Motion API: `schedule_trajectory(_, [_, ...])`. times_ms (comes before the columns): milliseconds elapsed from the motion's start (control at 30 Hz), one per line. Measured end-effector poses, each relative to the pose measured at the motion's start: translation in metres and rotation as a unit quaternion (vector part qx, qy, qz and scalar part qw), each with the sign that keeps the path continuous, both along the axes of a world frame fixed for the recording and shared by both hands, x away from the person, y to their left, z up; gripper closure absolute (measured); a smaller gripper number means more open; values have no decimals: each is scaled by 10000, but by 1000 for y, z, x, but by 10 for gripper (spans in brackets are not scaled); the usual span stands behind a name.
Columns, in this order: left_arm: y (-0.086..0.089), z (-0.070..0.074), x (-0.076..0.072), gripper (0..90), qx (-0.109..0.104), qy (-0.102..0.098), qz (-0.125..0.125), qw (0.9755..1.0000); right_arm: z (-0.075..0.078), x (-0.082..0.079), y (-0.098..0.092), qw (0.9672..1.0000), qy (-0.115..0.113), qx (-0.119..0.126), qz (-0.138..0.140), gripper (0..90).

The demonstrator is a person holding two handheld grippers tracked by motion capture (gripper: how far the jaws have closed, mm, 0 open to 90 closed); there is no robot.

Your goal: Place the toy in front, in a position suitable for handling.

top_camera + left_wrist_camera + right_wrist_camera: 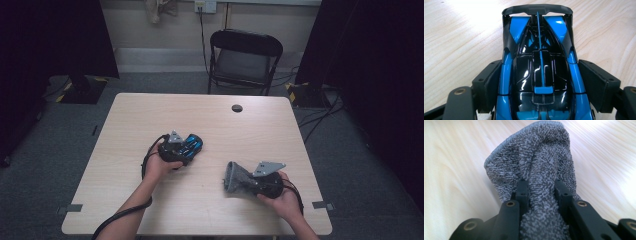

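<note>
On the wooden bench (210, 120), the left gripper (187, 148) has its fingers (489, 82) spread wide against the flanks of a blue and black toy car (540, 67), clamping it; its long axis runs straight out between them. To its right, well apart, the right gripper (250, 184) pinches a bunched grey cloth (536, 177) tight, pointing roughly toward the car. Wiping probably follows: the cloth must travel left, though whether it clears the bench is unclear.

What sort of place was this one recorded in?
Probably a recording room or lab: a pale wooden table on grey carpet, black curtains on both sides, and a black folding chair by the wall.
</note>
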State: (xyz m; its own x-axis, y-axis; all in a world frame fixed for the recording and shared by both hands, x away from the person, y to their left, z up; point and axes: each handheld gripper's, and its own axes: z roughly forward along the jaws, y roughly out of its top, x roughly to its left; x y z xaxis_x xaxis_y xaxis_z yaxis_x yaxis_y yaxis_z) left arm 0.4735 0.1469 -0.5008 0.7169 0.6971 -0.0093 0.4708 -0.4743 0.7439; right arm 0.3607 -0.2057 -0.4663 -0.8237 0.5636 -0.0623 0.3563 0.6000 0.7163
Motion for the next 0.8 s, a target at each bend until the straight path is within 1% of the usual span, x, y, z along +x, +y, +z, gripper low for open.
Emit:
schedule_trajectory(33, [-1,0,0,217,5,12,-4,10000,-2,1,-5,10000,14,-15,-54,705])
schedule_trajectory(67, [-1,0,0,204,16,13,-9,10000,-5,3,-12,9999,12,-32,-165,704])
schedule_trajectory(133, [-4,0,0,160,40,51,-49,10000,-9,7,-20,9996,77,-2,-286,704])
schedule_trajectory(200, [-6,0,0,133,96,38,10,9999,-14,9,-23,9994,112,-83,-317,701])
schedule_trajectory(233, [-6,-1,0,128,63,67,5,10000,-17,9,-24,9993,153,-41,-333,700])
schedule_trajectory(267, [-7,0,0,133,48,65,32,10000,-17,10,-24,9993,154,-22,-334,700])
schedule_trajectory(300, [-6,0,0,155,39,22,102,9999,-17,10,-24,9993,138,-27,-335,699])
schedule_trajectory(333, [-3,0,0,205,-47,-13,175,9998,-18,10,-24,9993,132,-40,-336,698])
schedule_trajectory(367, [-2,0,1,257,-29,-27,177,9998,-18,9,-24,9994,123,-25,-337,697])
schedule_trajectory(400, [-3,0,0,258,-49,0,168,9998,-19,9,-24,9993,123,3,-343,697])
schedule_trajectory(533, [-3,1,0,260,-20,6,159,9999,-20,9,-26,9993,111,64,-349,696])
schedule_trajectory(567, [-2,3,0,260,62,58,136,9999,-20,9,-26,9993,116,73,-361,696])
schedule_trajectory(667, [-3,5,-2,261,179,113,45,9998,-20,10,-26,9992,132,93,-365,696])
schedule_trajectory(767, [-4,8,-5,261,207,104,-53,9997,-20,10,-27,9992,137,105,-368,695])
schedule_trajectory(800, [-4,10,-6,261,189,66,-43,9998,-20,10,-27,9991,142,117,-379,695])
